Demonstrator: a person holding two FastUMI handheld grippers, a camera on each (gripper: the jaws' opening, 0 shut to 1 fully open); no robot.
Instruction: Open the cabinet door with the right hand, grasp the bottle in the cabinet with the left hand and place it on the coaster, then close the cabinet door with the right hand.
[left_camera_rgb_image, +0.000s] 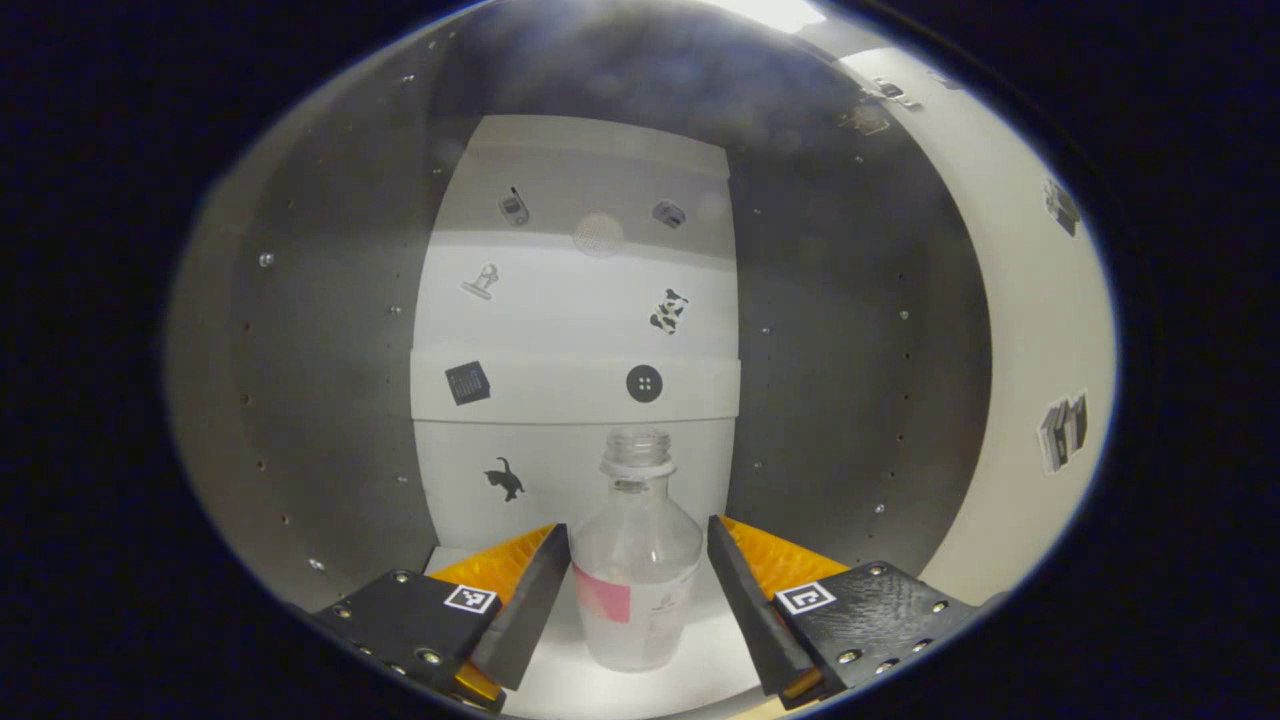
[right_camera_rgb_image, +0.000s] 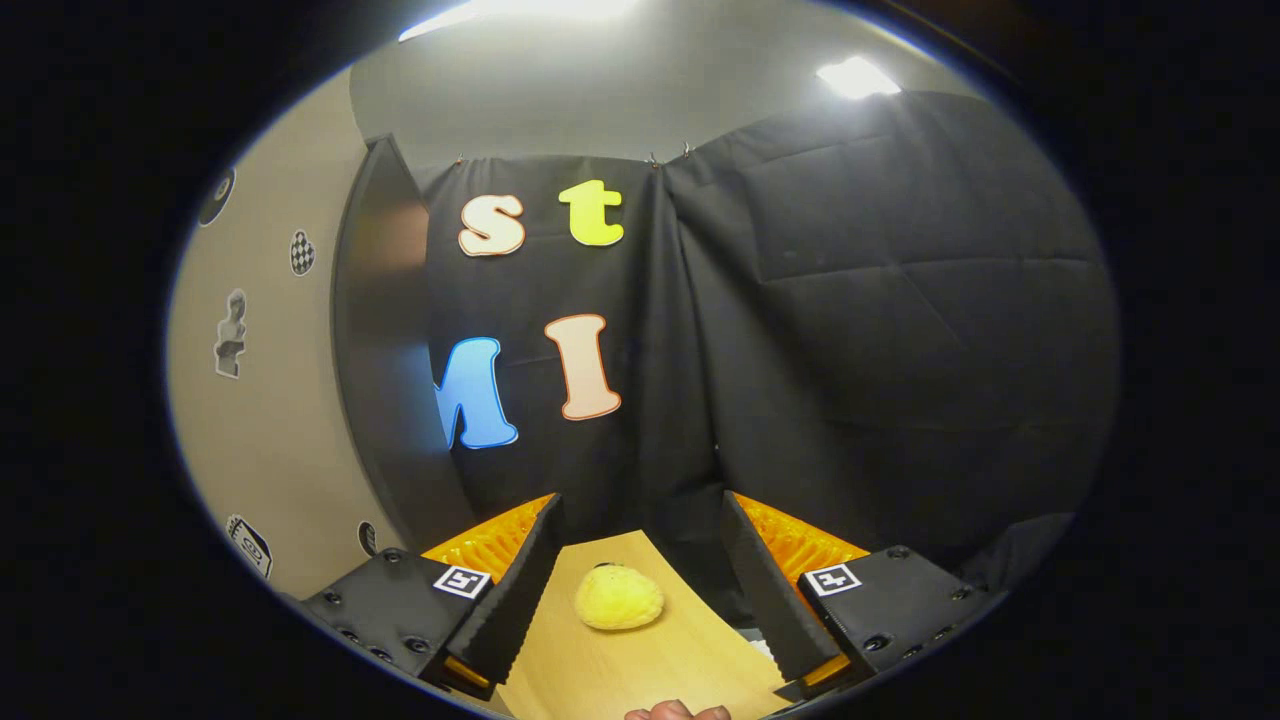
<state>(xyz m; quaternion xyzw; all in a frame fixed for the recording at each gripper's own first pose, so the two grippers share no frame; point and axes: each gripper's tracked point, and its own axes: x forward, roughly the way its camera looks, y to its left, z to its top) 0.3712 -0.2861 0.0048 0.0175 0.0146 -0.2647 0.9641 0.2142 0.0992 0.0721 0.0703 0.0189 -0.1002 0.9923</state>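
bottle (left_camera_rgb_image: 636, 570): clear plastic, uncapped, apparently empty; likely light, thin-walled, crushable. stands near cabinet shelf (left_camera_rgb_image: 700, 670) front edge. left gripper (left_camera_rgb_image: 638, 590) spread wide, flanking its body; grip mid-body gently. right gripper (right_camera_rgb_image: 637, 590) wide, empty.

In the left gripper view, the lower sides of the clear bottle (left_camera_rgb_image: 636, 570) sit behind the inner edges of the left gripper (left_camera_rgb_image: 638, 590) fingers, so contact with them cannot be told. The bottle's label is too blurred to make out. Small stickers (left_camera_rgb_image: 668, 310) on the cabinet's far wall are too small to identify surely. In the right gripper view, a hand (right_camera_rgb_image: 678, 711) is cut off by the near edge, and a yellow object (right_camera_rgb_image: 619, 598) on the wooden table (right_camera_rgb_image: 650, 670) is too blurred to name.
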